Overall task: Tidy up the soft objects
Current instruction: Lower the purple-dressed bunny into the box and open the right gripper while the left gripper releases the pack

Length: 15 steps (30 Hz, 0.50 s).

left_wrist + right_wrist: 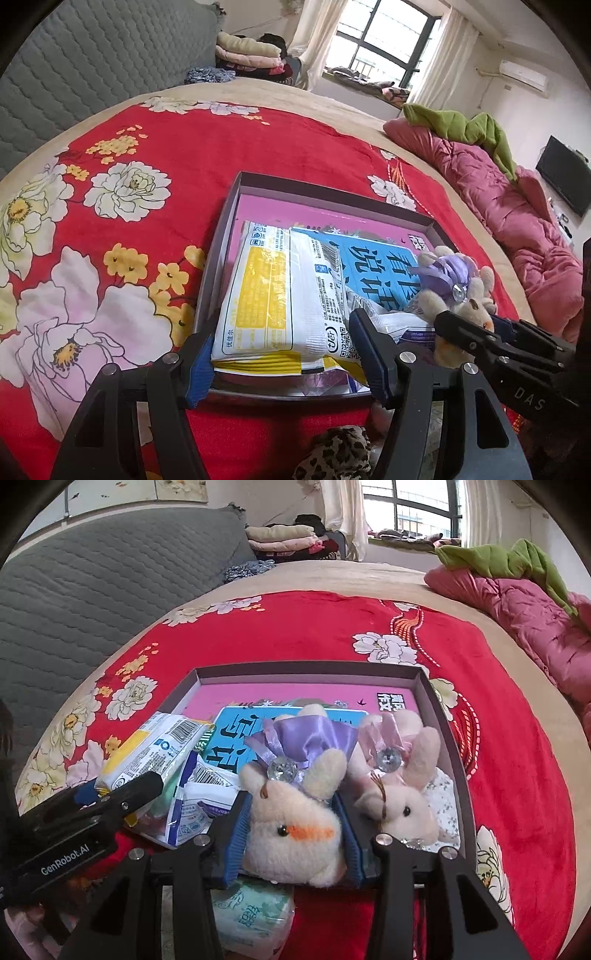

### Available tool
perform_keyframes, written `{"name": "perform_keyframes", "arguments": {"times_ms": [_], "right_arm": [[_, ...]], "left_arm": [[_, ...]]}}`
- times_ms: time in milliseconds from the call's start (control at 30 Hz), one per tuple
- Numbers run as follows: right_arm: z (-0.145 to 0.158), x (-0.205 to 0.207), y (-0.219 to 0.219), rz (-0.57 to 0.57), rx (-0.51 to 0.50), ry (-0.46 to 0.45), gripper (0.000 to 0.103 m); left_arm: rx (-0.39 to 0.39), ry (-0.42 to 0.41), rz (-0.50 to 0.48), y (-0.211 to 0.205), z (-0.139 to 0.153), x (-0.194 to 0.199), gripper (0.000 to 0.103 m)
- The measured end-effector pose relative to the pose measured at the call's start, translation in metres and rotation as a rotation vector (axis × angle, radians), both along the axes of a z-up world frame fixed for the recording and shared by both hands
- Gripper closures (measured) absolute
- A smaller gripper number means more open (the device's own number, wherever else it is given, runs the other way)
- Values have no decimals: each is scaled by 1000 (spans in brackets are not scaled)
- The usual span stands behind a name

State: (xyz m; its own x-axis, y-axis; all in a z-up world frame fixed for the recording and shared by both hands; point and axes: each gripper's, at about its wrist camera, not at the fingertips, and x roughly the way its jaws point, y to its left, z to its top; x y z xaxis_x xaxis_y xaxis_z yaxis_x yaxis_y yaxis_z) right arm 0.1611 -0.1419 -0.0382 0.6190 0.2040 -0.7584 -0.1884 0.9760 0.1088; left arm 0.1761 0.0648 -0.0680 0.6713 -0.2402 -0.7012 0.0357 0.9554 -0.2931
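Underneath everything lies the red blanket (pixel 229 155), plush and printed with big pale flowers, soft enough that whatever I set down sinks a little. On it sits the tray (pixel 448 716), a shallow cardboard box with straight grey-brown walls and a glossy pink book cover lining its floor; I judge it is the collecting place, since its walls keep loose soft things from rolling off the bed.

At 9 o'clock in the tray lies the tissue pack (pixel 280 291), a plump white and yellow pillow of crinkly plastic film. My left gripper (pixel 286 363) straddles its near end with the blue ribbed pads standing wide on either side; from that view I cannot tell whether they actually press the film, so I call these jaws open around it, probably nudging it square against the wall.

My right gripper (pixel 291 830) holds the purple-bow rabbit (pixel 291 819), a fuzzy cream toy with a satin ribbon and a glassy bead; both pads press its cheeks, a gentle pinch because plush squashes easily. It hangs over the tray's near edge at 6 o'clock, just beside the pink-bow rabbit (pixel 399 805), which already rests at 3 o'clock, so the pair will sit together.

A green tissue packet (pixel 251 912) waits outside the tray, below the toy.
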Motion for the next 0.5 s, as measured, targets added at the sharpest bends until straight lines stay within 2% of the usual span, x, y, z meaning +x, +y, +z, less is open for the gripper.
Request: {"name": "perform_keyframes", "arguments": {"times_ms": [200, 367, 500], "right_arm": [[1, -1, 0, -8, -8, -3, 56], [4, -4, 0, 9, -4, -14, 44], [7, -7, -1, 14, -6, -29, 43]], "left_arm": [[1, -2, -6, -2, 0, 1, 35], [1, -8, -7, 0, 1, 0, 35], [2, -13, -6, 0, 3, -3, 35]]}}
